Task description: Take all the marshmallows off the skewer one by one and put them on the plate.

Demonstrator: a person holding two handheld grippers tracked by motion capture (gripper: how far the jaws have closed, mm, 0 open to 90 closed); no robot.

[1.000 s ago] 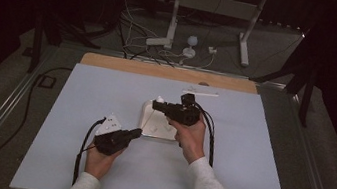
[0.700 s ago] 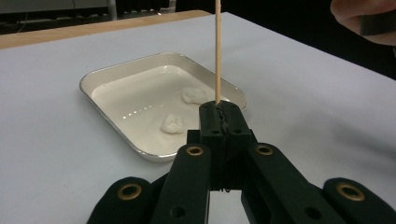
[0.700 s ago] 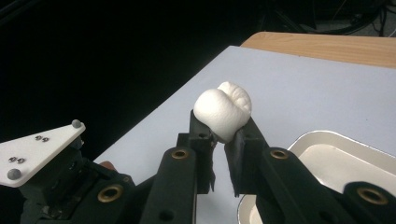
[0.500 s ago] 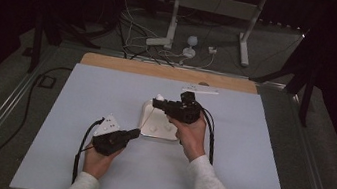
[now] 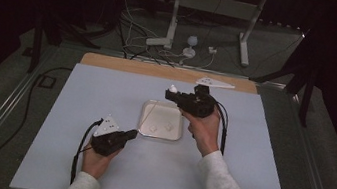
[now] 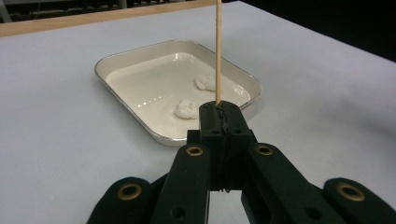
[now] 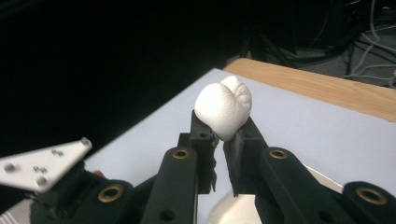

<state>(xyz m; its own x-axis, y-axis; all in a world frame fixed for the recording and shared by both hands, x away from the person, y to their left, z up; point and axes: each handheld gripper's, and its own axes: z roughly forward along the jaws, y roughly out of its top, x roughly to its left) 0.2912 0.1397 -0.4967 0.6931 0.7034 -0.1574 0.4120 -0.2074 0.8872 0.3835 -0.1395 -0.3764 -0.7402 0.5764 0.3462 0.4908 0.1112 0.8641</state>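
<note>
A white tray [image 5: 148, 107] lies mid-table, and two white marshmallows [image 6: 186, 108] [image 6: 204, 82] rest in it [image 6: 140, 60]. My left gripper [image 5: 133, 133] sits at the tray's near left corner. In the left gripper view it [image 6: 219, 109] is shut on a thin wooden skewer [image 6: 217, 46] that stands upright. My right gripper [image 5: 170, 94] hovers over the tray's far edge, shut on a third marshmallow [image 5: 173, 88]. In the right gripper view that marshmallow [image 7: 224, 109] bulges out between the jaw tips of the right gripper [image 7: 223, 128].
The pale blue tabletop [image 5: 81, 91] ends at a wooden strip [image 5: 120, 63] along its far edge. Cables and a metal stand [image 5: 173, 14] lie on the floor beyond. The left gripper's grey plate [image 7: 42, 163] shows at the lower left of the right gripper view.
My right gripper has lifted off the tray and drawn back to the right with the marshmallow, uncovering the tray. The left gripper has barely moved.
</note>
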